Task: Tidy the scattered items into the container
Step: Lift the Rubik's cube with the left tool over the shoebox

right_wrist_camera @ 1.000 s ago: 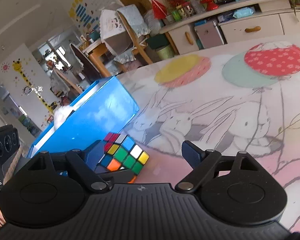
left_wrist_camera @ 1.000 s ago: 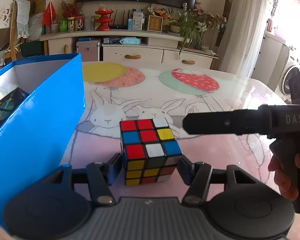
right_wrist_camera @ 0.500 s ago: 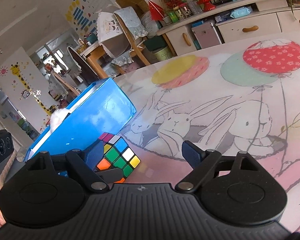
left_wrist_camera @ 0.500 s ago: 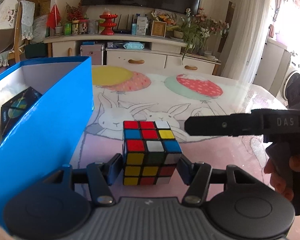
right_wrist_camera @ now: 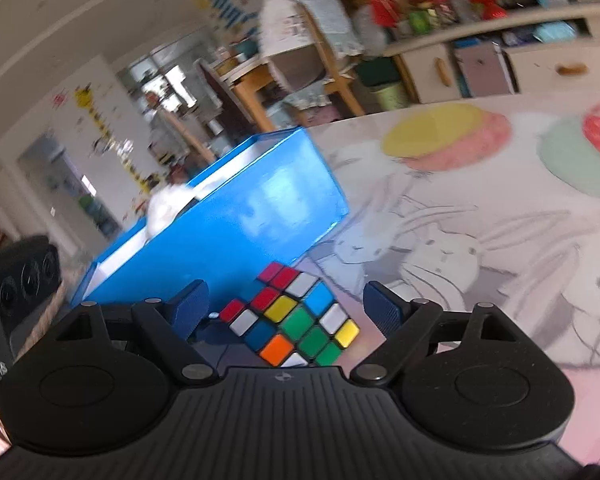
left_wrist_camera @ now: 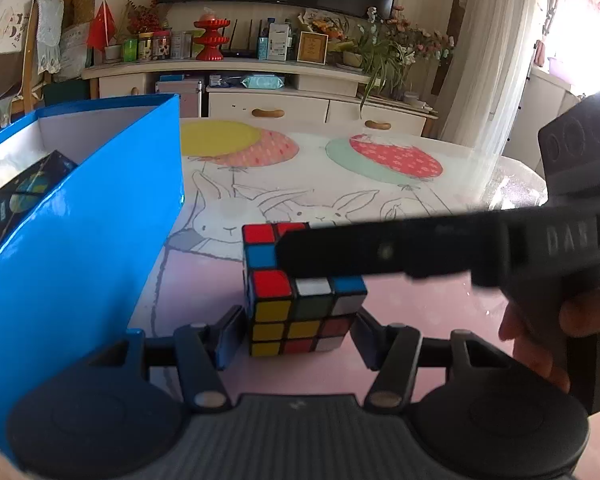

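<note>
A Rubik's cube [left_wrist_camera: 300, 304] stands on the pink tablecloth between the pads of my left gripper [left_wrist_camera: 296, 332]. Its jaws are closing, and both pads touch the cube's sides. The blue box [left_wrist_camera: 80, 220] stands open just to the left. My right gripper [left_wrist_camera: 300, 252] reaches in from the right, and its dark finger lies across the cube's top. In the right wrist view, the right gripper [right_wrist_camera: 286, 308] is open, with the cube [right_wrist_camera: 296, 320] below and between its fingers [right_wrist_camera: 384, 312]. The blue box [right_wrist_camera: 252, 216] is behind it.
Inside the box lie a dark carton with a globe print [left_wrist_camera: 32, 196] and something white and fluffy [right_wrist_camera: 164, 208]. A person's hand [left_wrist_camera: 540, 340] holds the right gripper's handle. The table with the rabbit and balloon cloth [left_wrist_camera: 340, 172] stretches beyond, with cabinets behind.
The right gripper has swung leftward until its finger covers the cube's top, and the cube now sits centred in its view. The left gripper and the cube have kept their place.
</note>
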The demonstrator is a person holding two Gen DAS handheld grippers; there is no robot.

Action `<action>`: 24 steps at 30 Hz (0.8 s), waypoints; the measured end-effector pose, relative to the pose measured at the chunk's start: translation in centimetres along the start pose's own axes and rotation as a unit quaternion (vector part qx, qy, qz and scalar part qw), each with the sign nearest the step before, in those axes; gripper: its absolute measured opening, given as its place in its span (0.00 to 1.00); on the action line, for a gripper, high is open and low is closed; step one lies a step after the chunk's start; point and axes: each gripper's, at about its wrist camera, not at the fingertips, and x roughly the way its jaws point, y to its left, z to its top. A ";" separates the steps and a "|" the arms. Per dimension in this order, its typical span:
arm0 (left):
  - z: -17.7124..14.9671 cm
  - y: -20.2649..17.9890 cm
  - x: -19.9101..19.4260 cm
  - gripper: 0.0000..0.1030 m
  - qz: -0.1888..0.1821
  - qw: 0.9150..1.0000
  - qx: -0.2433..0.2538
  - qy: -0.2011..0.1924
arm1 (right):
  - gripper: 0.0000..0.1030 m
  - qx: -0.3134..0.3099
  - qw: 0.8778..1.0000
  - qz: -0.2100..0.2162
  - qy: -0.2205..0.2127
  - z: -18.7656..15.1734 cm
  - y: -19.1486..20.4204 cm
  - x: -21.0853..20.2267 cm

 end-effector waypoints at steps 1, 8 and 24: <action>0.0 0.0 0.0 0.56 -0.001 1.000 0.001 0.000 | 1.00 -0.008 1.000 0.001 0.002 0.0 0.2 0.1; 0.1 0.0 0.1 0.56 -0.004 1.000 0.001 -0.001 | 1.00 -0.051 0.999 -0.004 0.019 -0.4 1.2 0.5; 0.1 -0.6 0.1 0.57 -0.011 1.000 -0.011 -0.008 | 0.87 -0.041 0.998 -0.035 0.023 -0.6 1.9 -0.4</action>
